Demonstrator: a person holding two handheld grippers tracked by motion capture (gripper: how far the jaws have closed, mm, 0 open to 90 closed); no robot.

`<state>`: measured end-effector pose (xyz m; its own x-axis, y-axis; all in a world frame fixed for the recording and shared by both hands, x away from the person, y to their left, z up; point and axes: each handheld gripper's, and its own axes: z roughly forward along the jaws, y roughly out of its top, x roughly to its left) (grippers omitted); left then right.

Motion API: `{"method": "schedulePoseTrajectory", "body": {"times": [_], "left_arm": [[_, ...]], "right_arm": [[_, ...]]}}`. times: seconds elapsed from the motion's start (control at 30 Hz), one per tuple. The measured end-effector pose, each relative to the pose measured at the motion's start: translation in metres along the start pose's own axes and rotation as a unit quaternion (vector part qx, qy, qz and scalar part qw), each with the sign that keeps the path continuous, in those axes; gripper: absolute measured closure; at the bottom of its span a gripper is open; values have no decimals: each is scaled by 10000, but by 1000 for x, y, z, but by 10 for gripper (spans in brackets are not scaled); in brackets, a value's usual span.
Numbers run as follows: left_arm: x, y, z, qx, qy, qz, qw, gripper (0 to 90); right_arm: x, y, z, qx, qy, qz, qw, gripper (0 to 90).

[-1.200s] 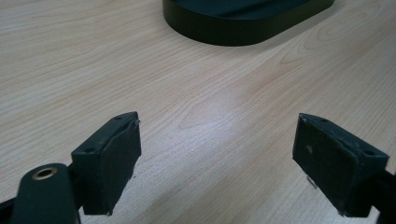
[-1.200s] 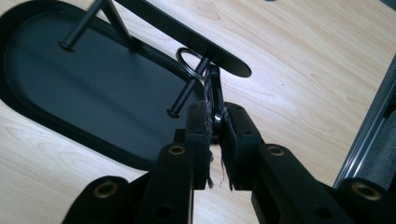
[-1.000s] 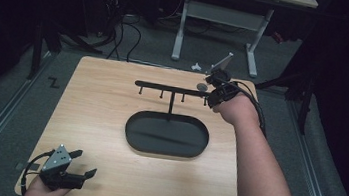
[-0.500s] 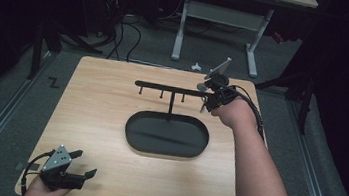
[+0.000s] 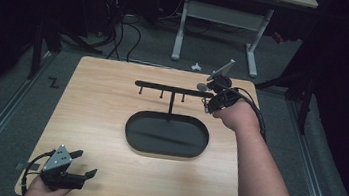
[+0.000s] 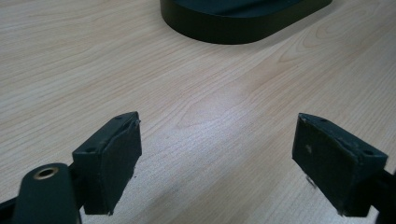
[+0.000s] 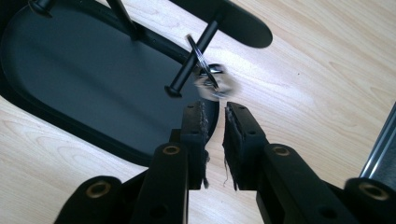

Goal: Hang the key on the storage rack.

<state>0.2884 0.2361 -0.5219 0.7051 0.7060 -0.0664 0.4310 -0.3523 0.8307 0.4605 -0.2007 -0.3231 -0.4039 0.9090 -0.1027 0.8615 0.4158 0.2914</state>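
At the lower left of the high view the left tool (image 5: pixel 78 164) rests on the tabletop (image 5: pixel 104 119), its jaws spread wide with bare wood between them; in the left gripper view the dark rim of the oval tray (image 6: pixel 243 23) lies well ahead at the top of the frame. Toward the middle of the high view that tray (image 5: pixel 167 135) carries a thin post and a black hook rack (image 5: pixel 173 88) running across. At the right end of the rack, in the upper right of the high view, the right tool (image 5: pixel 208 98) sits close by the last peg. In the right gripper view its jaws stand narrow — a slim gap, nothing between the pads (image 7: pixel 198 128), and they have just been opening. The small shiny ring (image 7: pixel 210 79) hangs on the peg (image 7: pixel 191 58) just above and ahead of the jaw tips — near, not touching, and blurred.
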Motion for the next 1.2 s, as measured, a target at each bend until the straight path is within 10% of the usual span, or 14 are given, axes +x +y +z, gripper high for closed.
{"method": "schedulePoseTrajectory", "body": {"times": [0.77,1.2], "left_arm": [[-1,0,1,-22,7,-5,10000,162],[-1,0,1,6,-12,2,10000,162]], "right_arm": [[6,-42,26,50,264,200,9994,705],[11,-97,61,-217,304,563,9977,654]]}}
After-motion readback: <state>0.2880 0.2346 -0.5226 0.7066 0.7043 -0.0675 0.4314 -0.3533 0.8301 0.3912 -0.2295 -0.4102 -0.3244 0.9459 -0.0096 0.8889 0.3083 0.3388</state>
